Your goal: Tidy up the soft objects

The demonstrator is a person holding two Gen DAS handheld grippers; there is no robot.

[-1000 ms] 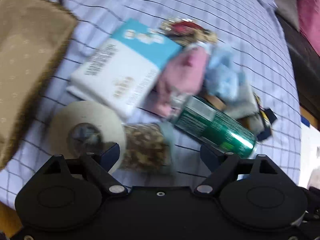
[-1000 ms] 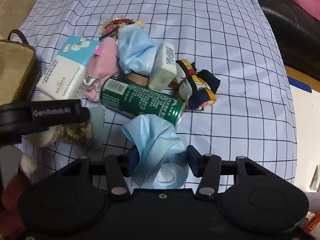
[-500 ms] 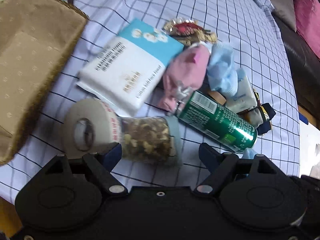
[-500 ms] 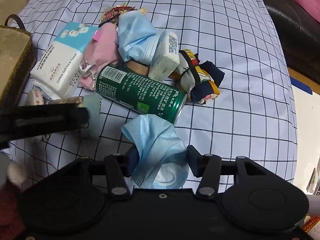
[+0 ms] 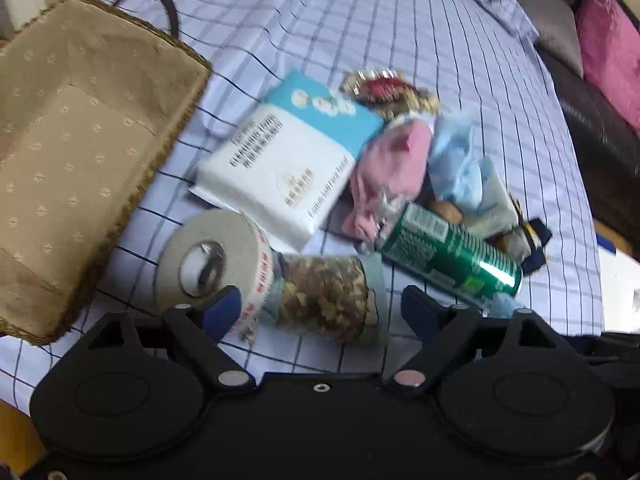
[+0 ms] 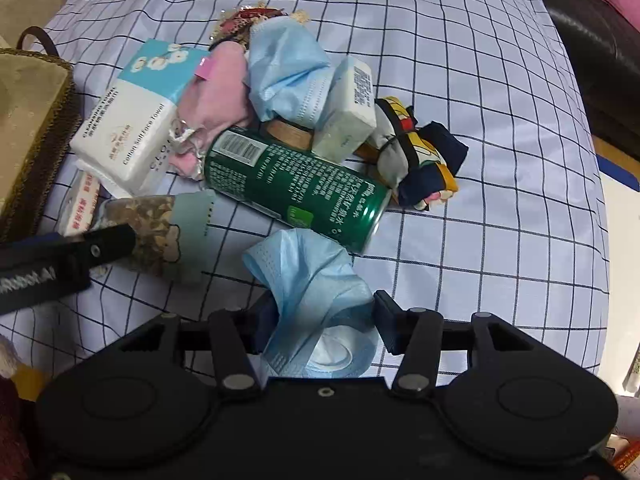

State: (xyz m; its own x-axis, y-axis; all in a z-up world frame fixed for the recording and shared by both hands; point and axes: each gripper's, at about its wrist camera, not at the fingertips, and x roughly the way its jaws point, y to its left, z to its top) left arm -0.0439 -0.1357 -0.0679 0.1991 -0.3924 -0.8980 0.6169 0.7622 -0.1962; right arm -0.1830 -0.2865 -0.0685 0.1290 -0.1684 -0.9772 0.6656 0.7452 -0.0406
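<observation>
My right gripper is pinching a crumpled blue face mask at the bottom centre of its view, pads pressing the folds from both sides. The mask hangs loosely, one lobe bulging up beyond the jaws, so a quick swing could shake it out.

My left gripper has just been spreading its jaws, and they stand wide with nothing clamped. The clear tube of dried flakes lies between the fingers but untouched, next to the tape roll. The risk there is that closing now grabs a hard item, not a soft one.

The lined wicker basket sits open at the left of that view, apparently empty, probably the drop spot. The left gripper also pokes into the lower left of the right view, so the two could collide if I carry the mask across.

The green can lies on its side against the pile, and a nudge would roll it over the checked sheet.

Counting: two blue masks, one held and one on the heap. One cotton towel pack, one pink cloth, one small tissue pack, one dark patterned fabric bundle, one red-and-gold ornament, one can, one tube. Beside the tape roll, a brown roll core peeks from under the pile.
</observation>
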